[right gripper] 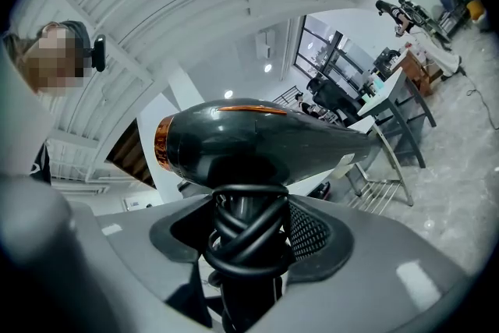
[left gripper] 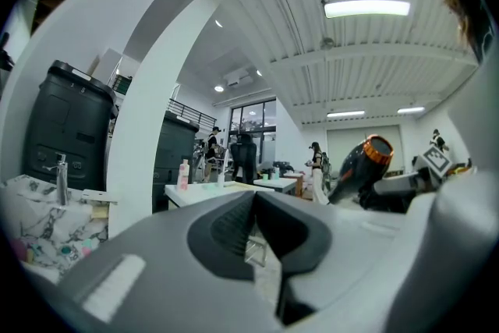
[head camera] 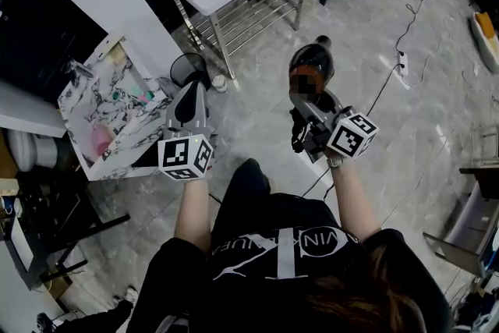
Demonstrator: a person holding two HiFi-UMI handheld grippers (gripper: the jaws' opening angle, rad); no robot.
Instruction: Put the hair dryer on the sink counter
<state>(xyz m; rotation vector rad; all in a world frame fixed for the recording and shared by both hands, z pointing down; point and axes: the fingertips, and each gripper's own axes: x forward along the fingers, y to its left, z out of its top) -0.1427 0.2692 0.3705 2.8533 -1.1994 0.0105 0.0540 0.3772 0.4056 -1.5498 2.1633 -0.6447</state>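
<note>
Gripping the black, orange-ringed hair dryer point(right gripper: 265, 140) (cord wound round its handle), right gripper point(right gripper: 246, 236) jaws; left gripper point(left gripper: 255, 224) jaws closed.

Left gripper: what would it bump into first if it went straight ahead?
Probably the white table dead ahead, though the left gripper might pass just above it; depth is unclear.

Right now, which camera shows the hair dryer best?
The right gripper view: the hair dryer fills the frame, its cord-wrapped handle clamped in the right tool. The head view shows it from above, partly blurred; the left gripper view catches it small at the right edge.
</note>
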